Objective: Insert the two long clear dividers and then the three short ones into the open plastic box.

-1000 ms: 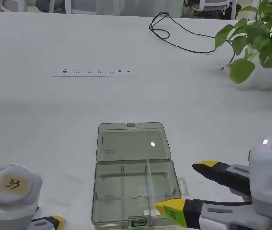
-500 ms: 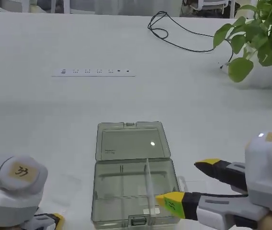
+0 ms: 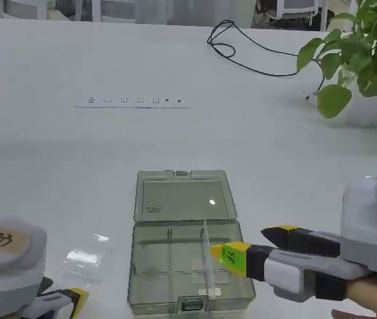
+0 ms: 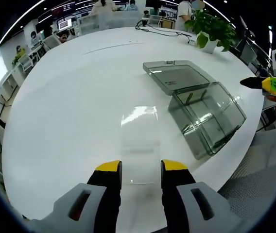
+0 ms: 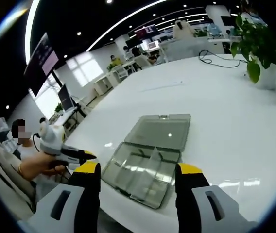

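The open smoky plastic box (image 3: 150, 276) lies near the table's front edge, its lid (image 3: 184, 196) folded back flat. One long clear divider (image 3: 206, 256) stands upright inside it, right of centre. My right gripper (image 3: 251, 244) hovers open and empty at the box's right side. In the right gripper view the box (image 5: 128, 167) and its divider (image 5: 151, 159) lie just ahead of that gripper (image 5: 138, 170). My left gripper (image 4: 140, 167) is open and empty, low over the clear dividers (image 4: 139, 127) lying flat on the table left of the box (image 4: 211, 114).
A white power strip (image 3: 132, 102) lies mid-table, with a black cable (image 3: 241, 46) coiled behind it. A potted plant (image 3: 358, 50) stands at the far right. The clear dividers (image 3: 85, 256) lie on the white table (image 3: 56, 166) left of the box.
My right gripper has moved forward and left along the box's right side. The left gripper has shifted slightly left and lower. The clear dividers beside it have come into sight.
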Tool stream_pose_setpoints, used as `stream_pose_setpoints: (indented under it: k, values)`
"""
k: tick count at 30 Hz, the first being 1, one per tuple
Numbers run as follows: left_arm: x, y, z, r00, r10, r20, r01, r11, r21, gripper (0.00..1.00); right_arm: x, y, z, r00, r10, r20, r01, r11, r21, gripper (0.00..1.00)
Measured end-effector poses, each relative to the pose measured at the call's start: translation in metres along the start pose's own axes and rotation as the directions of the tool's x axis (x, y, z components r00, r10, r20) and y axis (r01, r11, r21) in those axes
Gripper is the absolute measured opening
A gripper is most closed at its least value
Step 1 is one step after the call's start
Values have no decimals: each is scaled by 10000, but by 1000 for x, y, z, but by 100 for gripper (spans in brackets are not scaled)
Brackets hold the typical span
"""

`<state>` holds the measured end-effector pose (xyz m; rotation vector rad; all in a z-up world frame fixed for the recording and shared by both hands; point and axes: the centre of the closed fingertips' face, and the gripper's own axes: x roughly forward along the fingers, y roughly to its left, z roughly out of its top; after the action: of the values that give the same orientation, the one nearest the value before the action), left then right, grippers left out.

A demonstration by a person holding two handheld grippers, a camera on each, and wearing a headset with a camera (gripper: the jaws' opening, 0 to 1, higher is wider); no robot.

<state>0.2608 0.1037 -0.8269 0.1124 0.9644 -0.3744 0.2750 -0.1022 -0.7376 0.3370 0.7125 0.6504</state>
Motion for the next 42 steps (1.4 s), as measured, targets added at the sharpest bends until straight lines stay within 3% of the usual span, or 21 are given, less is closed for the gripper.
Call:
stream_pose_setpoints:
  k: [5, 11, 16, 21, 25, 31, 37, 42]
  values:
    - [-15, -8, 10, 9976, -26, 695, 48, 9995, -319, 30, 10, 16, 4, 9996, 275, 107, -276, 9996, 74, 57]
    - [-30, -22, 22, 9837, -331, 1766, 504, 9942, -947, 30, 26, 42, 6, 9961, 834, 276, -848, 9949, 545, 52]
    - [-39, -34, 27, 9736, -673, 2182, 995, 9851, -1400, 30, 38, 60, 4, 9916, 1261, 270, -1278, 9891, 736, 48]
    - [-46, -49, 35, 9501, -1299, 2837, 1868, 9650, -1838, 30, 47, 76, -1, 9874, 1579, 141, -1585, 9839, 828, 42]
    - [-50, -55, 37, 9390, -1476, 3106, 2137, 9581, -1907, 30, 53, 85, -3, 9842, 1769, 106, -1771, 9803, 875, 37]
    - [-56, -68, 45, 9027, -1976, 3822, 2869, 9384, -1925, 30, 60, 95, -8, 9794, 2018, -13, -2009, 9757, 879, 31]
    - [-61, -78, 51, 8739, -2251, 4308, 3267, 9282, -1779, 30, 64, 99, -8, 9786, 2055, 38, -2051, 9751, 848, 26]
    - [-65, -84, 56, 8614, -2348, 4504, 3362, 9283, -1591, 30, 68, 100, -10, 9783, 2070, -44, -2058, 9745, 891, 20]
